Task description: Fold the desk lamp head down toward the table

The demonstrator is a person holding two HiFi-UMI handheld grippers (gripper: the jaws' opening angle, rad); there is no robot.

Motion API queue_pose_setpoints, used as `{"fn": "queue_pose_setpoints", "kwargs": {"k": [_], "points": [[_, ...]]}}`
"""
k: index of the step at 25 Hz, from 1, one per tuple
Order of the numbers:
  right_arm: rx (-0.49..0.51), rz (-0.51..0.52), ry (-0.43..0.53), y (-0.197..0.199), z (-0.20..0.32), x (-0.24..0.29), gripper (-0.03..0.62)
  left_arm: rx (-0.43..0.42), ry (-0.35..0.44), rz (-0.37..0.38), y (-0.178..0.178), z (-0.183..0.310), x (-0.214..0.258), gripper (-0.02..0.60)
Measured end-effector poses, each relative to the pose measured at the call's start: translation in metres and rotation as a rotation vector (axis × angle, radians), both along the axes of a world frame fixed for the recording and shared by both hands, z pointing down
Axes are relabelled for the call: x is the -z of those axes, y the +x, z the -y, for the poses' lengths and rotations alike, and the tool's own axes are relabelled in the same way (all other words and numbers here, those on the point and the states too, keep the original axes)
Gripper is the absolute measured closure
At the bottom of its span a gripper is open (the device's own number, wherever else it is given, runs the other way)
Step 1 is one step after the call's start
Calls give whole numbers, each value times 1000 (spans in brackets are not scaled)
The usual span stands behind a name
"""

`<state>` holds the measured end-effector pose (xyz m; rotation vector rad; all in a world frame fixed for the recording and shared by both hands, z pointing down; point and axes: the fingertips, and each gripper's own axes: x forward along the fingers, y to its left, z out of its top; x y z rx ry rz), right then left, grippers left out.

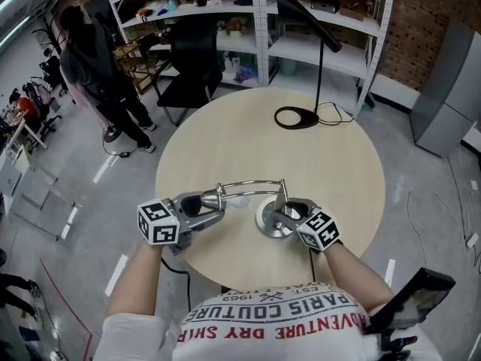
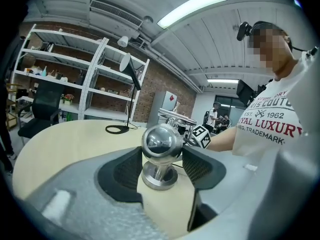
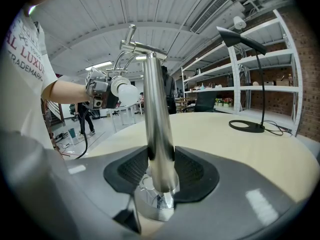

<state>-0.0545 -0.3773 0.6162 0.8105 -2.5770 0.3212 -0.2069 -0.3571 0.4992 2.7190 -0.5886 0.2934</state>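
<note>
1. The chrome desk lamp (image 1: 252, 194) stands at the 6 o'clock edge of the round, pale wood surface (image 1: 225, 149), nearest the person.
2. Its round base (image 1: 264, 226) sits flat on the surface. The post (image 3: 157, 134) rises upright from it, and the thin arm runs from the top of the post toward 9 o'clock.
3. The lamp head (image 2: 161, 141) hangs at the 9 o'clock end of that arm, clear above the surface. Its white bulb (image 3: 127, 91) shows in the right gripper view.
4. The left gripper (image 1: 213, 206) has its fingers (image 2: 127, 171) closed on the rounded chrome back of the lamp head, one pad against each side.
5. The right gripper (image 1: 283, 215) holds the post just above the base. Its fingers (image 3: 132, 169) press on the post from both sides.
6. A black lamp (image 1: 297, 117) stands well apart at about 1 o'clock on the surface, its cord trailing off the edge.
7. Beyond the surface, white shelving (image 1: 225, 21) lines the far wall, with a black chair (image 1: 192, 66) in front of it. A person (image 1: 94, 66) in dark clothes stands on the floor toward 10 o'clock.
</note>
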Motion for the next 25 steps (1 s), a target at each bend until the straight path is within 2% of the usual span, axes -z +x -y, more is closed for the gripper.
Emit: {"fn": "queue_pose_setpoints", "kwargs": {"k": [25], "points": [[-12,15,0,2,-8,6,433,33,-115,-91,12,-7,-46,327]]}}
